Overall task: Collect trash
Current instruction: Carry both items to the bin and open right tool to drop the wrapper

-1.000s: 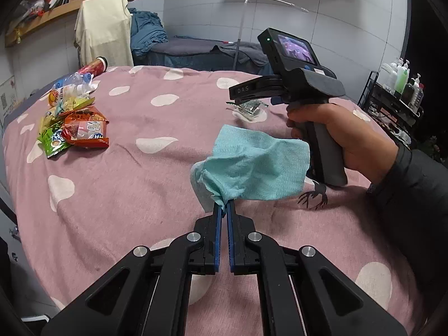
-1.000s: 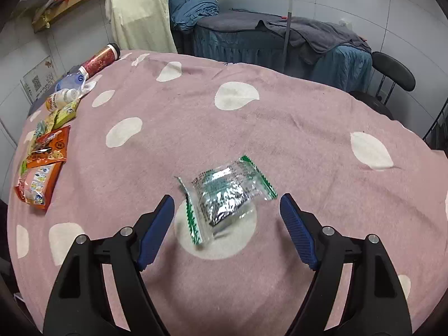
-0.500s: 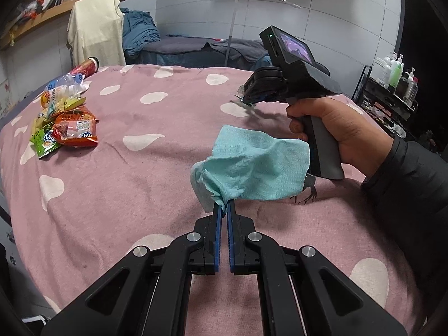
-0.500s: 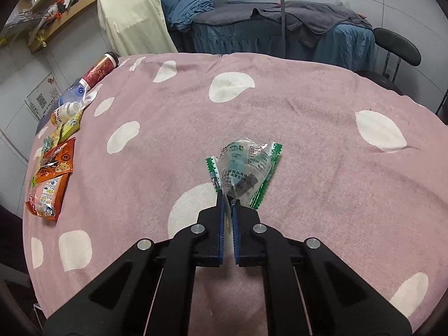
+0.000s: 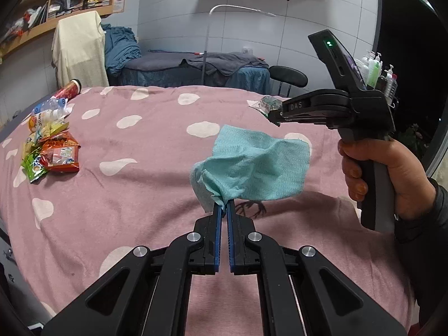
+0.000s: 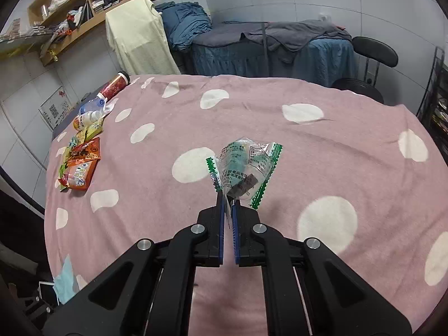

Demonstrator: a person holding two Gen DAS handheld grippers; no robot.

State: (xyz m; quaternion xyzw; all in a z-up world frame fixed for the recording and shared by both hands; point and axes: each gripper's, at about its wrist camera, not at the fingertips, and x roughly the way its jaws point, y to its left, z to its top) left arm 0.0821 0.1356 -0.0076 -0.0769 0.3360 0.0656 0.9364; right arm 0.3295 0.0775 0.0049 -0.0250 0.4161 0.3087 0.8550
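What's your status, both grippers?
Left gripper shut on teal cloth. Right gripper shut on clear wrapper, held above the bedspread. Trash pile far left; nothing blocking.

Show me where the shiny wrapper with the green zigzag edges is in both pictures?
Left wrist view: the wrapper sits upper right, pinched in the right gripper above the pink blanket.
Right wrist view: the wrapper is in the middle, just above the closed fingertips.
Shared landmark: the snack packet pile at the blanket's left edge.
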